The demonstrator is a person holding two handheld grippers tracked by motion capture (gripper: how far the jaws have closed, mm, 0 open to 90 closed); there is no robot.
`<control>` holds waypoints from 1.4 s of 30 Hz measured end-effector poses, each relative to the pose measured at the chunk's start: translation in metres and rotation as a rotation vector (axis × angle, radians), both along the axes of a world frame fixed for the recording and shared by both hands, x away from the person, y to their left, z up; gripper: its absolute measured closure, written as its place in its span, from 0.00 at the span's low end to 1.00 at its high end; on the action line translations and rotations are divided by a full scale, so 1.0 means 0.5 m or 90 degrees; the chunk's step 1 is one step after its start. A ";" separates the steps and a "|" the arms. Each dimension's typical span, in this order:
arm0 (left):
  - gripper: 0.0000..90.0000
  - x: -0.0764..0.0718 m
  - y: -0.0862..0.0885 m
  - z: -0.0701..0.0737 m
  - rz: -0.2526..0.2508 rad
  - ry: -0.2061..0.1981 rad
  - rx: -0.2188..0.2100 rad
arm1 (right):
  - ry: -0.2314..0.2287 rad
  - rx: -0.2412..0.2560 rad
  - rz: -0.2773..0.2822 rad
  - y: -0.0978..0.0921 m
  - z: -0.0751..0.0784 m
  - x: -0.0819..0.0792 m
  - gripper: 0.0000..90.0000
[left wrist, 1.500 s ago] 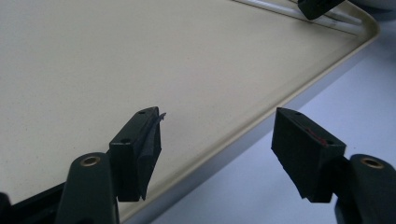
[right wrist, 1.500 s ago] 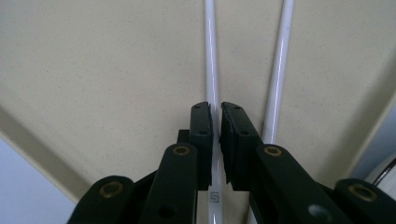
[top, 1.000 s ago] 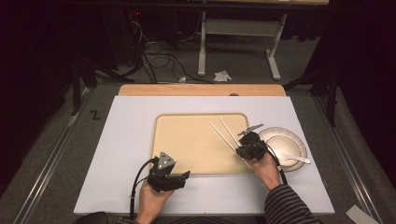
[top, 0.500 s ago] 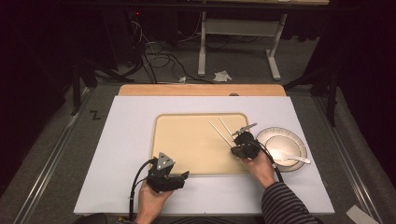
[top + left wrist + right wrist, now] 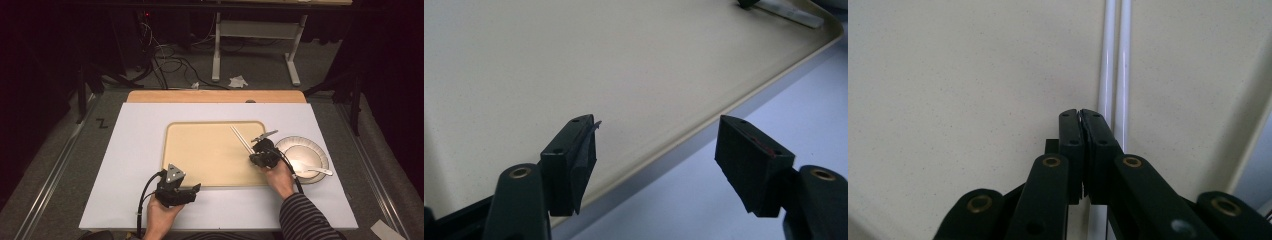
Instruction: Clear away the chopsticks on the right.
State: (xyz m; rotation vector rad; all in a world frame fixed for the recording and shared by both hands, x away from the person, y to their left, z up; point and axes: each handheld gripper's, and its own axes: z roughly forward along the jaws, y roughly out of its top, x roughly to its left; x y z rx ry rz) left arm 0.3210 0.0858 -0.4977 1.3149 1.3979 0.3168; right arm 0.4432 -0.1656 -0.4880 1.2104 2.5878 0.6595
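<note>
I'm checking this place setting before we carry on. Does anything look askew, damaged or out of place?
Nothing looks spilled or broken. The chopsticks lie as a tidy pair on the tray, slanted rather than square to its edge. The spoon rests in the plate beside the tray. One pad of the left gripper looks slightly frayed at its tip.

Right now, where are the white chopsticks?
In the high view the chopsticks lie side by side on the tray, near its right edge, just ahead of the right gripper.
</note>
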 end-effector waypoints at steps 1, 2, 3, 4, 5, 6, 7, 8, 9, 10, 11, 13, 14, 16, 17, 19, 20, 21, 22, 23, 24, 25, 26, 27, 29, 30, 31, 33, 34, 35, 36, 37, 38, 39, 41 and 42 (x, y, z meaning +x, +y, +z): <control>0.37 -0.001 0.001 0.000 0.002 -0.001 0.002 | -0.003 0.000 -0.004 -0.001 0.000 0.001 1.00; 0.37 -0.001 0.002 0.000 0.002 -0.001 0.002 | -0.007 0.000 -0.006 -0.001 -0.001 0.002 1.00; 0.37 -0.002 0.003 0.000 0.001 0.000 0.005 | -0.008 -0.001 -0.009 -0.002 -0.001 0.003 0.99; 0.37 -0.002 0.003 0.000 0.001 0.000 0.005 | -0.008 -0.001 -0.009 -0.002 -0.001 0.003 0.99; 0.37 -0.002 0.003 0.000 0.003 0.000 0.004 | -0.010 0.000 -0.014 -0.004 -0.001 0.004 0.99; 0.37 -0.002 0.004 0.000 0.004 0.000 0.004 | -0.012 -0.001 -0.017 -0.004 -0.001 0.006 0.99; 0.37 -0.002 0.004 0.000 0.007 0.000 0.000 | -0.015 -0.001 -0.024 -0.007 -0.002 0.008 0.99; 0.37 -0.002 0.004 0.000 0.007 0.000 0.000 | -0.016 -0.002 -0.027 -0.007 -0.002 0.009 0.98; 0.37 -0.003 0.005 -0.001 0.007 0.001 0.005 | -0.017 -0.001 -0.029 -0.009 -0.002 0.010 0.97; 0.37 -0.003 0.005 0.000 0.009 0.000 0.002 | -0.016 -0.002 -0.029 -0.009 -0.002 0.011 0.97; 0.37 -0.003 0.006 0.000 0.011 0.000 0.001 | -0.017 -0.001 -0.030 -0.010 -0.002 0.012 0.97; 0.37 -0.003 0.006 0.000 0.013 0.000 -0.003 | -0.019 -0.002 -0.032 -0.011 -0.002 0.014 0.96; 0.37 -0.003 0.006 0.000 0.013 0.000 -0.003 | -0.019 -0.002 -0.032 -0.011 -0.002 0.014 0.96; 0.37 -0.004 0.008 0.000 0.012 0.000 0.002 | -0.019 -0.001 -0.036 -0.011 -0.002 0.015 0.95; 0.37 -0.004 0.010 0.000 0.012 0.000 0.003 | -0.018 -0.001 -0.036 -0.012 -0.002 0.017 0.94; 0.37 -0.004 0.010 0.000 0.017 0.000 -0.003 | -0.018 -0.002 -0.038 -0.013 -0.002 0.018 0.93; 0.37 -0.004 0.010 0.000 0.017 0.000 -0.003 | -0.019 0.000 -0.036 -0.013 -0.002 0.019 0.93; 0.37 -0.004 0.010 0.000 0.018 0.000 -0.003 | -0.020 0.000 -0.035 -0.013 -0.002 0.019 0.93; 0.37 -0.004 0.010 0.000 0.018 -0.001 -0.003 | -0.020 0.000 -0.035 -0.013 -0.003 0.019 0.93; 0.37 -0.004 0.010 0.000 0.019 -0.001 -0.003 | -0.020 0.000 -0.036 -0.012 -0.003 0.019 0.92; 0.37 -0.004 0.010 0.000 0.019 -0.001 -0.003 | -0.022 -0.001 -0.036 -0.012 -0.003 0.019 0.92; 0.37 -0.004 0.010 0.001 0.019 -0.001 -0.003 | -0.023 0.000 -0.035 -0.011 -0.003 0.019 0.92; 0.37 -0.004 0.011 0.001 0.018 -0.001 -0.002 | -0.023 0.001 -0.035 -0.011 -0.003 0.019 0.92; 0.37 -0.004 0.011 0.001 0.016 0.000 0.000 | -0.023 0.001 -0.035 -0.011 -0.003 0.019 0.91; 0.37 -0.004 0.012 0.002 0.018 0.002 -0.005 | -0.021 0.002 -0.034 -0.011 -0.003 0.019 0.91; 0.37 -0.004 0.012 0.002 0.016 0.003 -0.007 | -0.021 0.003 -0.033 -0.011 -0.003 0.018 0.90; 0.37 -0.004 0.012 0.002 0.017 0.003 -0.006 | -0.022 0.001 -0.030 -0.011 -0.003 0.018 0.90; 0.37 -0.004 0.011 0.001 0.016 0.003 -0.006 | -0.023 0.000 -0.029 -0.010 -0.003 0.018 0.89; 0.37 -0.004 0.012 0.001 0.014 0.003 -0.003 | -0.023 -0.001 -0.029 -0.010 -0.002 0.018 0.89; 0.37 -0.004 0.011 0.002 0.016 0.002 -0.005 | -0.023 -0.002 -0.029 -0.010 -0.002 0.017 0.89; 0.37 -0.004 0.011 0.002 0.016 0.002 -0.005 | -0.024 -0.002 -0.028 -0.010 -0.002 0.017 0.89; 0.37 -0.004 0.012 0.002 0.018 0.001 -0.005 | -0.024 -0.003 -0.028 -0.009 -0.002 0.017 0.89; 0.37 -0.004 0.013 0.002 0.015 0.002 -0.003 | -0.024 -0.003 -0.028 -0.009 -0.002 0.016 0.89; 0.37 -0.004 0.013 0.002 0.016 0.001 -0.003 | -0.024 -0.003 -0.027 -0.009 -0.002 0.016 0.88; 0.37 -0.004 0.013 0.002 0.016 0.001 -0.003 | -0.023 -0.003 -0.027 -0.009 -0.002 0.016 0.88; 0.37 -0.004 0.013 0.002 0.016 0.001 -0.002 | -0.023 -0.002 -0.027 -0.009 -0.001 0.015 0.87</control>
